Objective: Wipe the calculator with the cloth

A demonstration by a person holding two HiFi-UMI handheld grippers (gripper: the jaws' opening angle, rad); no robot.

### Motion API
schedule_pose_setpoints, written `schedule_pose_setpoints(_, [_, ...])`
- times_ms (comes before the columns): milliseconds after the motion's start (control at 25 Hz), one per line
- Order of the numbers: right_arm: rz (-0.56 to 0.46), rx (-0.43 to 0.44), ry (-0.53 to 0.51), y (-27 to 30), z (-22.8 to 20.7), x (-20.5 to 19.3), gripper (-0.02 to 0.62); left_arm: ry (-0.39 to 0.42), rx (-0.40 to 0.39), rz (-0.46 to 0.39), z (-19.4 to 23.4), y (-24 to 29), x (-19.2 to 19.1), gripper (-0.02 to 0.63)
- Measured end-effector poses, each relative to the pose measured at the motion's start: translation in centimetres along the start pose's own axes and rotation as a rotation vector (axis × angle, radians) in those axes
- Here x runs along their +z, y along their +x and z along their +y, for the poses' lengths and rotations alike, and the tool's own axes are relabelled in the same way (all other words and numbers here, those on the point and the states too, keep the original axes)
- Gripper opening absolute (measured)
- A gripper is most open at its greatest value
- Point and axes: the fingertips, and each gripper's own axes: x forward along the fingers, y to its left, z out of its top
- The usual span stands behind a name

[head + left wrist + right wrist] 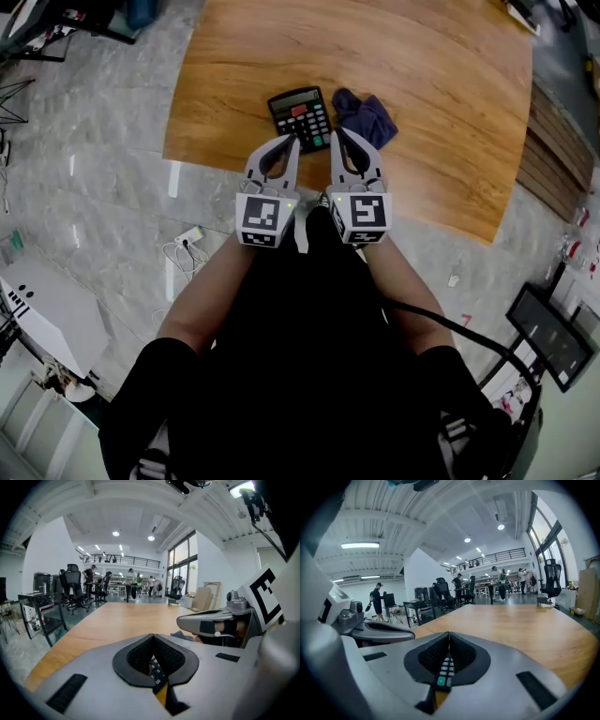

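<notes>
**Wiping not begun: cloth on the table, both claws clenched and empty**

The calculator [301, 118] lies flat near the front edge of the wooden table [394, 47], keys up. The dark blue cloth [366, 116] sits crumpled just to its right, close enough that I cannot tell whether the two touch. Neither is held.

The left gripper [293, 141] and the right gripper [336, 135] hang side by side in front of the person, their tips over the near end of the calculator. Each gripper's own view shows its jaws pressed together with nothing between them. (The calculator keys seen through the opening behind the jaws lie below on the table, not in the grip.)

As I judge it, no part of the task is done: the cloth is not in either claw and nothing rests on the calculator. What is left is all of it. One claw has to open and take the cloth, most likely the right one, since the cloth lies on that side. The cloth must then be rubbed across the calculator, perhaps with the other claw holding the calculator so that it does not slide on the smooth wood.
</notes>
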Motion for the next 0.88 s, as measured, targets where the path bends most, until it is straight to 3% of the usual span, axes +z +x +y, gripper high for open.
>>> schedule_pose_setpoints(240, [0.137,-0.045,-0.003,3.6,-0.6,-5.5,0.015,-0.022,0.007,0.102,2.9,1.8,-4.5,0.0])
schedule_pose_setpoints(440, [0.224,-0.093,-0.008,5.3,-1.5,-8.6,0.015,-0.021,-0.032,0.172,4.0,3.4,-6.7,0.0])
schedule_pose_setpoints(880, [0.285,-0.108,-0.005,6.9,-1.4,-10.2,0.015,-0.03,-0.06,0.24,4.8,3.6,-9.0,0.0])
